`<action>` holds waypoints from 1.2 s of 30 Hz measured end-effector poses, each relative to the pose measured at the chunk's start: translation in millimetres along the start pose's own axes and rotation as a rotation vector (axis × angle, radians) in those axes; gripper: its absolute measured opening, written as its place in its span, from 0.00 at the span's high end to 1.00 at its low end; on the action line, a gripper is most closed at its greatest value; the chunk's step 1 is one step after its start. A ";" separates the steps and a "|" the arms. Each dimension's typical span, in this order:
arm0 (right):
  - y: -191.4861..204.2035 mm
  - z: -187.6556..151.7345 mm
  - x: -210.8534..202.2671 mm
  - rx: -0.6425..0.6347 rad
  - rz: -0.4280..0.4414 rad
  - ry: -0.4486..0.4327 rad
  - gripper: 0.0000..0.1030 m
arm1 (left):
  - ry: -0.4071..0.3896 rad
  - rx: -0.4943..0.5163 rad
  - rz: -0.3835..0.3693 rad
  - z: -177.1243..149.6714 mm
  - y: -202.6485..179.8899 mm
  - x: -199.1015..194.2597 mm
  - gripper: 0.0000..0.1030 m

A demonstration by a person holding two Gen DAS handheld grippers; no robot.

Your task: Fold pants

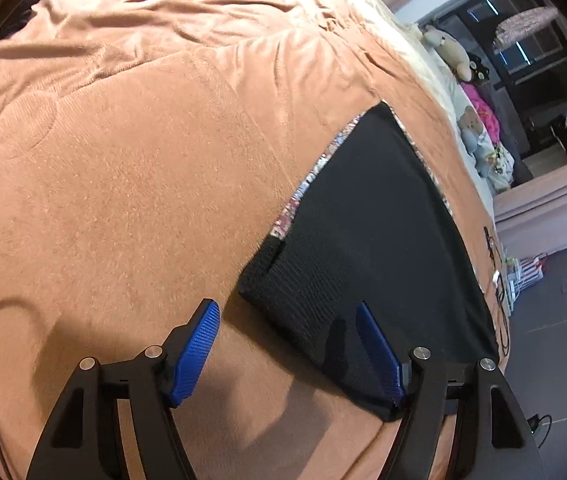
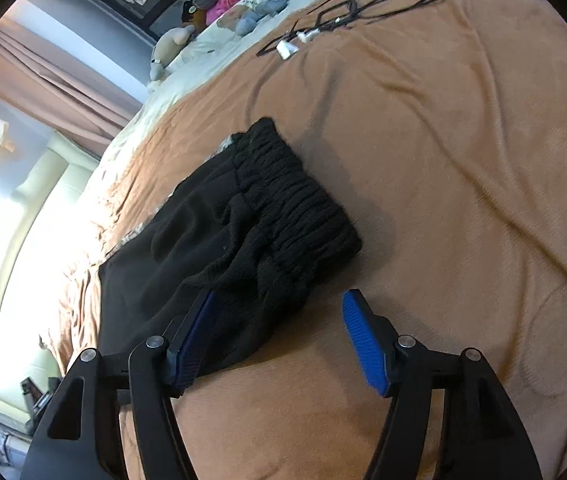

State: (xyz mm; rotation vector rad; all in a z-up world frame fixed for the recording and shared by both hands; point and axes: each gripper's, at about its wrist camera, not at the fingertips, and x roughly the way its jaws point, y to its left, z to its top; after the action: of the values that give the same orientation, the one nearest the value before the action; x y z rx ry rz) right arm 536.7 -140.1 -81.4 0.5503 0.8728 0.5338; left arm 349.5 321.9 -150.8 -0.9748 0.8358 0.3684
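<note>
Black pants (image 2: 243, 216) lying on a brown blanket (image 2: 443, 160), already doubled into a compact slab; elastic waistband (image 2: 295, 196) bunched at one end, a patterned lining edge (image 1: 307, 184) peeking along one side. Left gripper (image 1: 287, 344) hovering at a pants corner, blue pads spread wide, nothing between them. Right gripper (image 2: 279, 332) likewise spread and empty, one pad over the pants edge below the waistband, the other over bare blanket.

Step in hand, judged: seizing both near corners for a further fold. Best done by pinching all layers together, lifting evenly, and laying edge to edge; thick ribbed knit likely to slip or spring back if only the top layer is caught.

Beyond the pants: coiled cables (image 2: 347, 12) on the blanket, plush toys (image 1: 449, 50) at the bed's edge, curtains (image 2: 55, 68) further off.
</note>
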 end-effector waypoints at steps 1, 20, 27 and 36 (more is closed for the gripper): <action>-1.3 -1.1 3.9 0.013 0.020 0.015 0.38 | -0.006 0.003 -0.004 1.3 0.0 1.9 0.30; -2.8 6.8 26.3 0.007 0.052 -0.007 0.84 | -0.033 0.230 -0.074 15.1 -14.6 2.1 0.91; 16.5 5.4 5.3 -0.026 0.053 -0.021 0.87 | -0.062 0.227 -0.097 15.0 -23.5 -32.9 0.92; 24.5 -9.8 -17.7 -0.055 0.051 0.011 0.87 | -0.050 0.216 -0.094 -1.6 -10.1 -72.0 0.92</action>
State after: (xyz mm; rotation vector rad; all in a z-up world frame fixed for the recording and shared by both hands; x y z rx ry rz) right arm 514.1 -131.1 -60.9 0.5209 0.8533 0.6059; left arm 308.8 321.0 -90.5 -0.7972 0.7644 0.2162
